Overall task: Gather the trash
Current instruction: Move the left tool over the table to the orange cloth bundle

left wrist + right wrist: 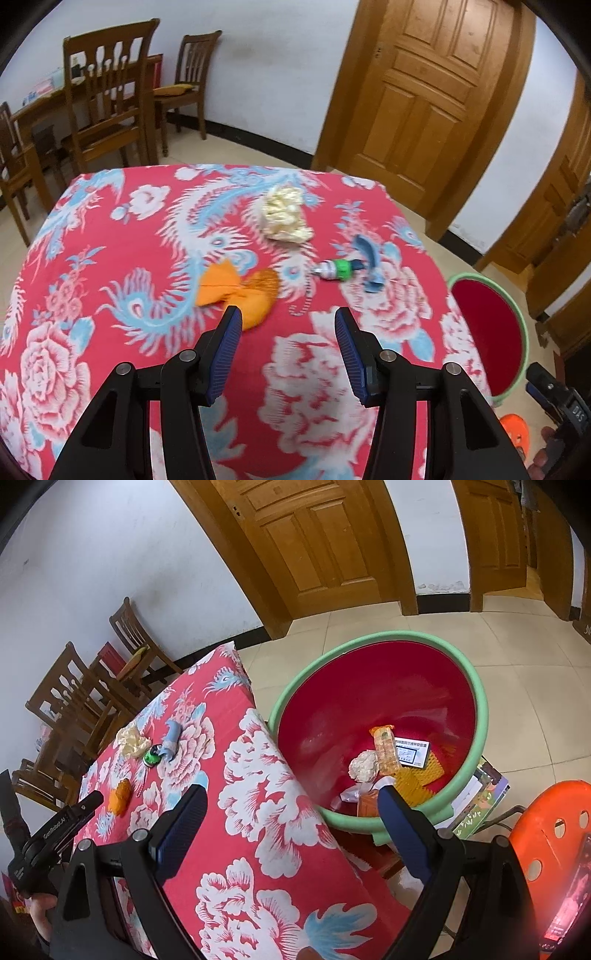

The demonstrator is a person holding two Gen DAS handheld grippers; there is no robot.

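Left wrist view: the left gripper [288,319] hangs over the worktop [110,266] with jaws wide and nothing between them. Just ahead lies an orange wrapper [238,286]; farther on sit a crumpled cream tissue [284,214] and a flattened blue tube [354,264].

Right wrist view: the right gripper [291,794] hovers at the worktop's edge, jaws wide and bare. Beside the worktop, the red basin [476,690] on the floor holds a snack packet [386,751], a paper wad [364,766] and a small box [412,753].

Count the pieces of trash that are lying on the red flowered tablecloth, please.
3: an orange crumpled wrapper nearest the left gripper, a cream crumpled paper wad farther back, and a squeezed blue tube with green cap toward the basin side.
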